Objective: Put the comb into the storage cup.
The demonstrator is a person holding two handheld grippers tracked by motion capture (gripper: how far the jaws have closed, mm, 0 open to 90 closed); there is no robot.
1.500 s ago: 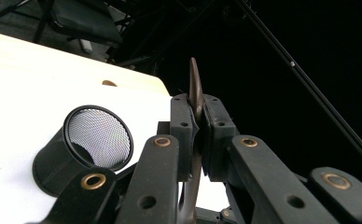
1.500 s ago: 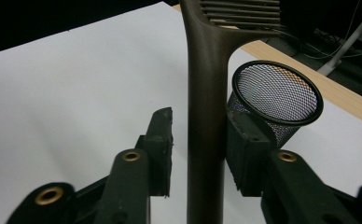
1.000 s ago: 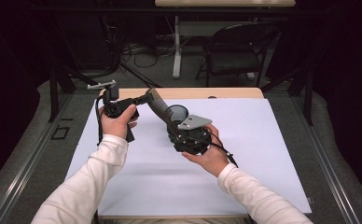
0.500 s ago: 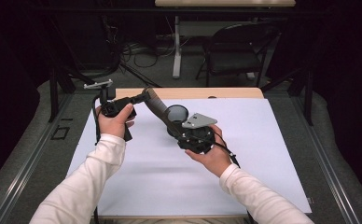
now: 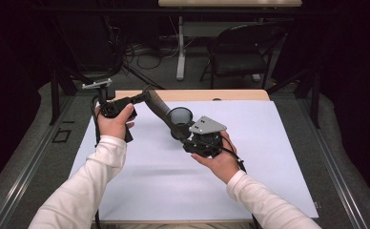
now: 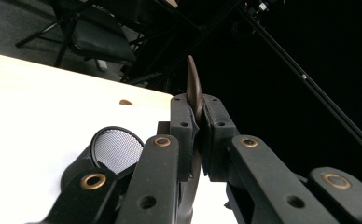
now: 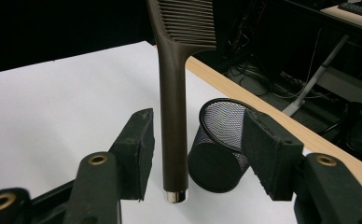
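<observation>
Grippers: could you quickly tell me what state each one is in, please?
Left gripper: shut on the brown comb.
Right gripper: open around the comb's handle, jaws just opening.

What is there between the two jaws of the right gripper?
In the right gripper view, the brown comb's handle stands between the open jaws of the right gripper, its pads apart from it. The mesh cup is behind.

No legible text, label, brand, number or sign in any view. Comb point(image 7: 174, 93), mesh cup point(image 7: 219, 149), white table cover point(image 5: 269, 157) and both grippers carry no readable marking. Small dark square outline on the floor point(image 5: 61, 137) left of the table: a plain shape, no lettering.
</observation>
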